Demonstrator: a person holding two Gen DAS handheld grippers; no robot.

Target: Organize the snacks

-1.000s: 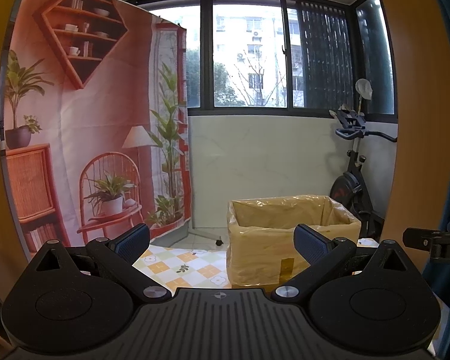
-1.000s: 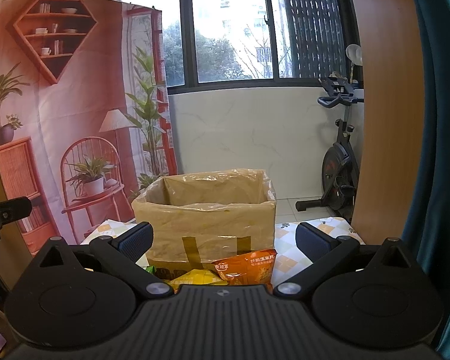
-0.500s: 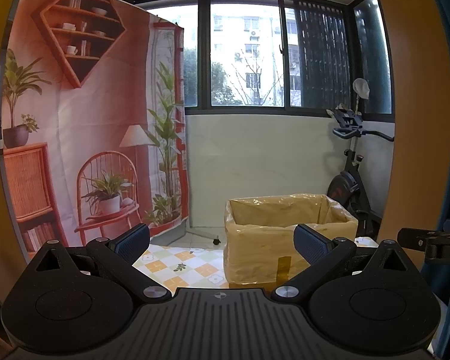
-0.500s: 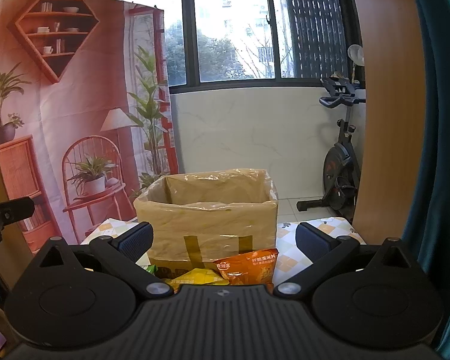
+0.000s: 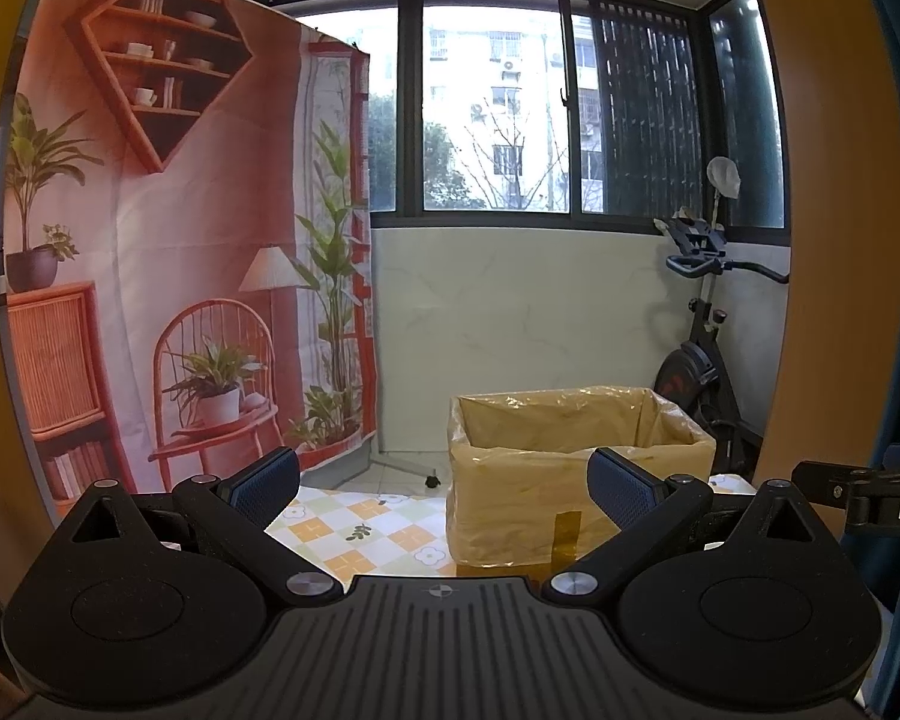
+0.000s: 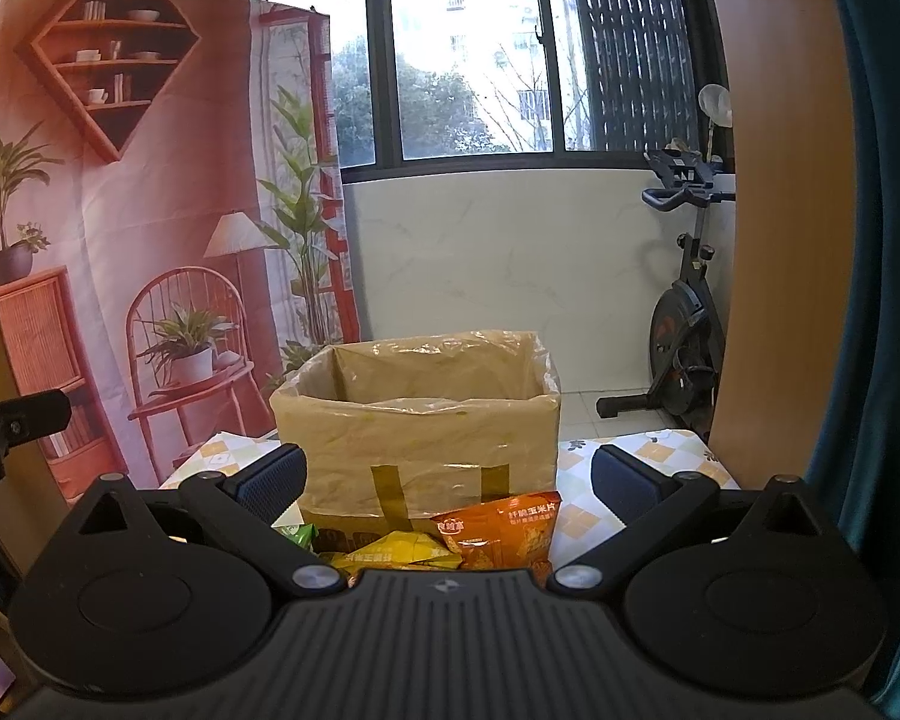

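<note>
We held our left tongs (image 5: 444, 483) and our right tongs (image 6: 447, 477) wide apart, and both were empty. A big brown box (image 6: 417, 414) with a clear plastic liner stood on the desk (image 6: 636, 468), which had a checked cloth with little flowers. Right in front of the box lay the snacks: an orange bag (image 6: 501, 531), a yellow bag (image 6: 399, 552) and a bit of a green bag (image 6: 297, 534). They touched each other in a small pile. We could not see anything inside the box from here. It looked like the job had hardly begun, and all the bags we could see still needed picking up.
</note>
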